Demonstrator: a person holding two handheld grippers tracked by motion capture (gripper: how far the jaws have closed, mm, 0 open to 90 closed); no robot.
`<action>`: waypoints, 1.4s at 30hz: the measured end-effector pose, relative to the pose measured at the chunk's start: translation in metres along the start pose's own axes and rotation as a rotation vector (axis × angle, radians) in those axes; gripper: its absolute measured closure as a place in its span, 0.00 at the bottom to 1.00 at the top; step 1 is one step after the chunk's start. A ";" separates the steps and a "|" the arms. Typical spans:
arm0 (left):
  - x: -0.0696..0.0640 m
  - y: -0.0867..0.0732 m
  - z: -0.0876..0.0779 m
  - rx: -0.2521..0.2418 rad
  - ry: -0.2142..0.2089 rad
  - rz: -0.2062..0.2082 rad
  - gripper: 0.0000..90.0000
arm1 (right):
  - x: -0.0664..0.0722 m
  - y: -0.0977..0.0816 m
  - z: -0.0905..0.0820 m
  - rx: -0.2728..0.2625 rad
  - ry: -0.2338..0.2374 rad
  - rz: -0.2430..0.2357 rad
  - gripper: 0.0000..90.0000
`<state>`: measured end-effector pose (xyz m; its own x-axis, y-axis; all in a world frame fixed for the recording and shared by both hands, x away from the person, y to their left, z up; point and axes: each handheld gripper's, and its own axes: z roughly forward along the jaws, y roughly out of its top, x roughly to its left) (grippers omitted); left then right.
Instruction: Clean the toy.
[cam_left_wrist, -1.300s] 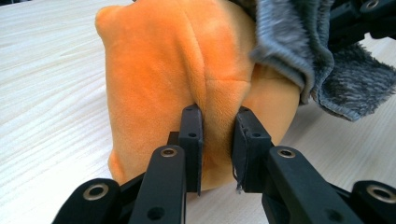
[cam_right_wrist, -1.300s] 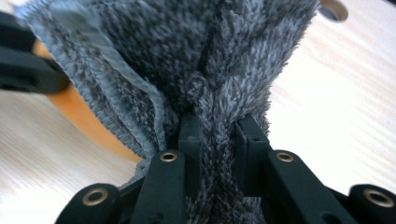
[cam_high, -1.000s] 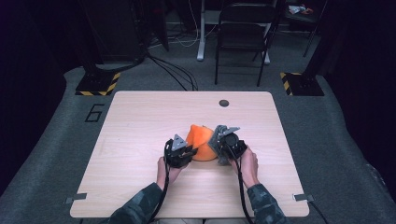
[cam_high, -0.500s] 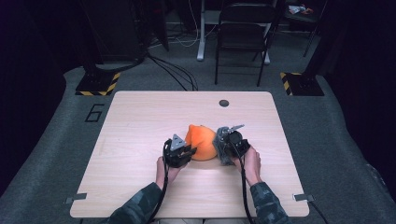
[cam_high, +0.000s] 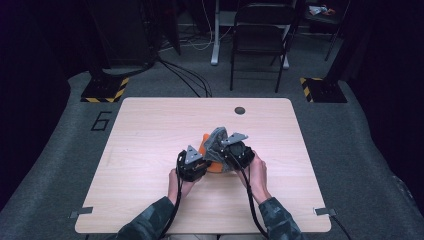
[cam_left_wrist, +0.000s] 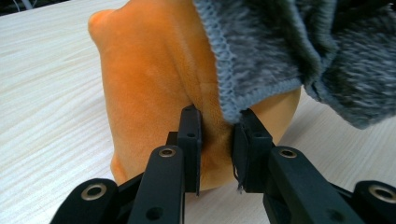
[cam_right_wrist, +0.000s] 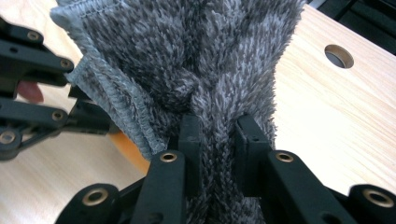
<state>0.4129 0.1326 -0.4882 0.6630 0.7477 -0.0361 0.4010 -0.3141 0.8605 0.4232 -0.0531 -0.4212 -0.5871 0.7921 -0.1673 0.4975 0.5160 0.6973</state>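
An orange plush toy (cam_left_wrist: 154, 84) rests on the wooden table (cam_high: 150, 130), partly under a grey fuzzy cloth (cam_right_wrist: 196, 56). My left gripper (cam_left_wrist: 215, 140) is shut on a fold of the orange plush at its near side; in the high view this left gripper (cam_high: 200, 164) sits at the toy's left. My right gripper (cam_right_wrist: 217, 140) is shut on a bunched ridge of the grey cloth and holds it raised over the toy. From above, the right gripper (cam_high: 226, 152) is at the toy's right, with the grey cloth (cam_high: 216, 140) draped across the orange plush (cam_high: 205, 142).
A round cable hole (cam_high: 240, 110) lies near the table's far edge, and the same hole (cam_right_wrist: 338, 55) appears beyond the cloth. A folding chair (cam_high: 260, 40) and black stands are on the floor behind the table. Bare tabletop surrounds the toy.
My right gripper has risen and moved left with the grey cloth, which now covers much more of the orange plush. The left gripper has stayed in place.
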 end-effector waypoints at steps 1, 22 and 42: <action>0.000 0.000 0.000 -0.003 -0.001 0.000 0.83 | -0.002 -0.001 0.002 -0.011 0.000 -0.007 0.84; 0.005 -0.001 0.003 0.005 -0.012 0.008 0.83 | -0.038 -0.033 0.033 0.198 -0.024 0.075 0.84; 0.021 -0.003 0.002 0.001 0.009 -0.050 0.81 | -0.048 -0.020 0.007 0.064 0.060 0.167 0.84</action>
<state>0.4270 0.1482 -0.4926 0.6361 0.7680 -0.0745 0.4345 -0.2767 0.8571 0.4459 -0.0987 -0.4320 -0.5285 0.8489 -0.0097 0.6298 0.3998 0.6660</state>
